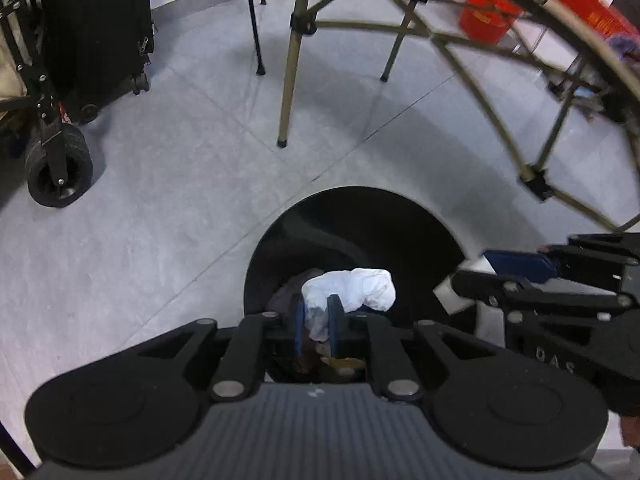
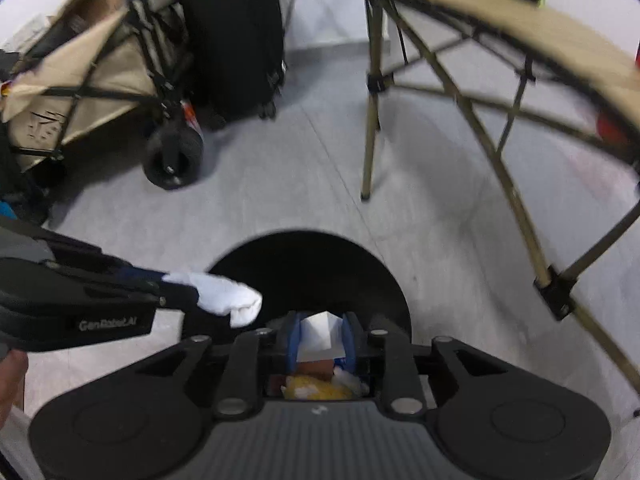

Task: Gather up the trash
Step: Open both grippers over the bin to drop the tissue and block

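A round black trash bin [image 1: 360,216] stands on the grey floor, also in the right wrist view [image 2: 308,256]. My left gripper [image 1: 318,326] is shut on a crumpled white tissue [image 1: 360,286] and holds it over the bin's mouth; the tissue also shows in the right wrist view [image 2: 228,298]. My right gripper [image 2: 320,340] is shut on a folded white paper piece [image 2: 318,336] above the bin; it enters the left wrist view [image 1: 516,276] from the right. Brown and yellow trash [image 2: 316,388] lies inside the bin below the jaws.
A folding table with tan legs [image 1: 292,60] stands just beyond the bin, its top curving overhead [image 2: 520,28]. A wheeled cart [image 2: 80,80] with a black tyre [image 1: 58,168] and a black suitcase [image 1: 96,20] stand at the left. A red bucket [image 1: 486,12] sits behind the table.
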Action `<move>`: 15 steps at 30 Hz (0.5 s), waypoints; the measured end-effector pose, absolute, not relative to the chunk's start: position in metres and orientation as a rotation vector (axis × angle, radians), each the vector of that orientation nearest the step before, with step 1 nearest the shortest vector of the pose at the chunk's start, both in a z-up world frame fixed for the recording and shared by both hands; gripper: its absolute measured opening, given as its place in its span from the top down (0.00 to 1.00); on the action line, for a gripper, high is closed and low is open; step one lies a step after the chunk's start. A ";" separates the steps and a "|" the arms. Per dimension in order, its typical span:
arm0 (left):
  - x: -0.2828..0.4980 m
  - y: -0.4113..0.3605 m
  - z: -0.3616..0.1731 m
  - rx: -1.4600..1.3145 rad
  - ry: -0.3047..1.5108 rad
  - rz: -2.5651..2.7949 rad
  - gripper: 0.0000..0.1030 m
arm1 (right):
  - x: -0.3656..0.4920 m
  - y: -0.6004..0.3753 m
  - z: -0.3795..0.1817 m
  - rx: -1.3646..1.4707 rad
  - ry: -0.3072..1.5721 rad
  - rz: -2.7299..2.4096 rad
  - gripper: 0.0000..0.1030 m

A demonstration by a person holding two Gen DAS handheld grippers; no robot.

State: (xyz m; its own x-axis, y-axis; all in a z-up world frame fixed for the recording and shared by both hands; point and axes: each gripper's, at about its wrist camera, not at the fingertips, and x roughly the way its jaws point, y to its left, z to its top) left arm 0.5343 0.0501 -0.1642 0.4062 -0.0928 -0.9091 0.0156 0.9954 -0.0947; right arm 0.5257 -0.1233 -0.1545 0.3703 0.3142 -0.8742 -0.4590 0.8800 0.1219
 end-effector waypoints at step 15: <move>0.561 0.044 -0.191 -0.057 1.220 -0.058 0.42 | 0.544 -0.140 -0.171 -0.188 1.105 0.498 0.54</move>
